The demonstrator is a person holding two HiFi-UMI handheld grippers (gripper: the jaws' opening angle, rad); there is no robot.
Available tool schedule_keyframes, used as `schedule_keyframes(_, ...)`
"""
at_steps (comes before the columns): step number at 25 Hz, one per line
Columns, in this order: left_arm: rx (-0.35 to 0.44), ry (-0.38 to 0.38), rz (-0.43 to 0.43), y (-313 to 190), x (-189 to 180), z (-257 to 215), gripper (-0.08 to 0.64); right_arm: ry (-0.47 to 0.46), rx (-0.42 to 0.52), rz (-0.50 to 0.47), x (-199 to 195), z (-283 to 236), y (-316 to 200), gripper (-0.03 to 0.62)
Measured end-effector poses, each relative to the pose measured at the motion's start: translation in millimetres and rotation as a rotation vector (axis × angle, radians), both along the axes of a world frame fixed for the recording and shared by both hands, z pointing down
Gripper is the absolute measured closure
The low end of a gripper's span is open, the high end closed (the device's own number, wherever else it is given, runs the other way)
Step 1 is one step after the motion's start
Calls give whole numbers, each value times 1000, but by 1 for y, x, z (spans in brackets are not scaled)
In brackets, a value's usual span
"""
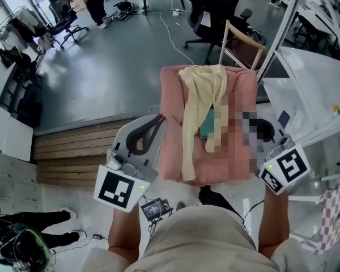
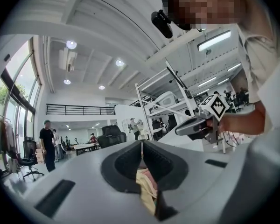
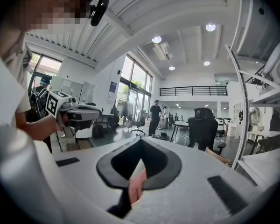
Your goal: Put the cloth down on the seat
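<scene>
A cream cloth point(image 1: 201, 95) lies draped lengthwise over the pink cushioned seat point(image 1: 243, 89), with a teal patch beside it. My left gripper point(image 1: 158, 119) hovers at the seat's left edge, shut and empty. In the left gripper view its pads point(image 2: 130, 160) meet, and a strip of the cloth point(image 2: 147, 190) shows below them. My right gripper point(image 3: 141, 141) is held at the seat's right edge, its tips also together with nothing between them. Pink seat point(image 3: 137, 185) shows under it. Its marker cube point(image 1: 284, 169) is plain in the head view, where a mosaic patch partly hides its jaws.
Wooden steps point(image 1: 73, 152) lie left of the seat. A light wooden chair point(image 1: 241, 47) and a black office chair point(image 1: 212, 10) stand behind it. A white table point(image 1: 311, 78) and metal frame are at the right. A checkered cloth point(image 1: 334, 214) hangs at the lower right.
</scene>
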State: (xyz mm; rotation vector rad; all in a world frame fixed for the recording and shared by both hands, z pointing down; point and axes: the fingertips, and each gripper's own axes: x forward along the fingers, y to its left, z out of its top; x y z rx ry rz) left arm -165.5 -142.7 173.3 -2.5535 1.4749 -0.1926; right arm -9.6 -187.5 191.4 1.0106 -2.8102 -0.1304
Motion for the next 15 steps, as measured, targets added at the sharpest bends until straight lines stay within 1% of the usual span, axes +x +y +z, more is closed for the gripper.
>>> schedule_keyframes(4,-1,8,4,22,-6,-4,543,10,9,2,-5,-10,23,601)
schedule_keyframes(7,4,6,10,27,4,10,543,10,19,6,6,2,28,601)
schedule_keyframes(8,1,3,8,19,14,18,543,7,17,5,16,10,19,601)
schedule_keyframes(10,-13,-10,0,-13,45,35,543,-5,7,-3,46,29,-15,601)
schedule_keyframes(12,-26,-20,-9,-54,85,47,542,-15,-4,-11,85,42,-57,601)
schedule_keyframes(15,-34,-19,-18,-110,146,52,543,-17,-8,-19,146,47,-114,601)
